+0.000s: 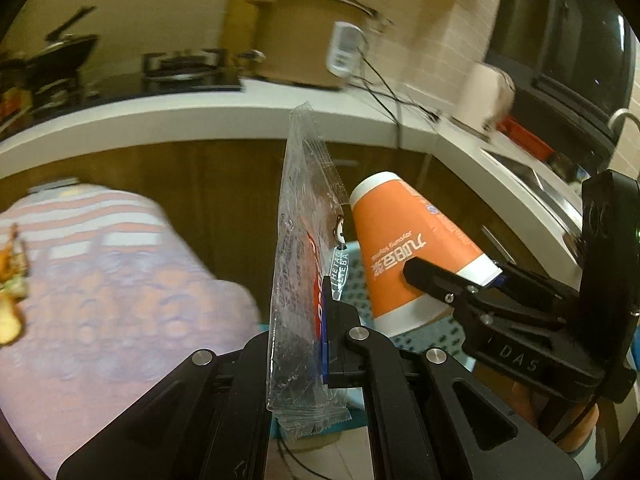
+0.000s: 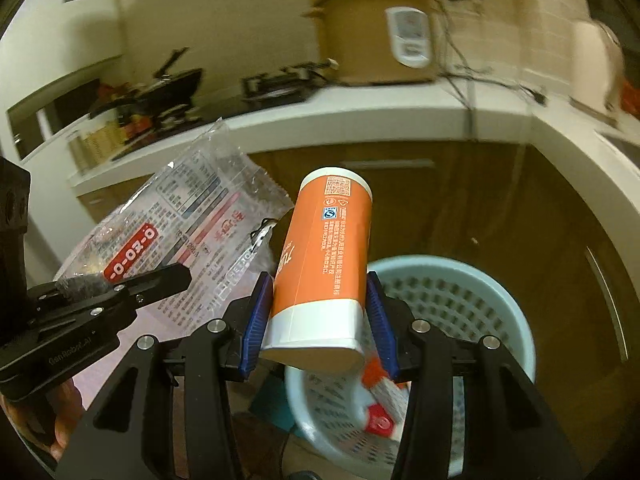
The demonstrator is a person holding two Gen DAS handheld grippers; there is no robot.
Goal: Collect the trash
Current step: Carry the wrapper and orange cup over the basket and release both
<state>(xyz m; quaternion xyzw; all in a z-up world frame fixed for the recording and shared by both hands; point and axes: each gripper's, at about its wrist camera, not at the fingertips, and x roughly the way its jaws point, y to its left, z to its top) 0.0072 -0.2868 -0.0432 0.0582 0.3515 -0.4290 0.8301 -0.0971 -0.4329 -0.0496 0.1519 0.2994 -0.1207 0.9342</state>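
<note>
While over the basket (image 2: 500, 280) | left tool (image 1: 326, 312) pinches wrapper (image 1: 298, 264) | right tool (image 2: 316, 316) clamps carton (image 2: 324, 256)

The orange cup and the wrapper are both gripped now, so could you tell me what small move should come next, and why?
Probably carry the right gripper a little further forward, until the orange cup hangs squarely over the basket, then open. The basket's mouth lies just beyond and below the cup. The left gripper, shut on the wrapper, can follow.
</note>
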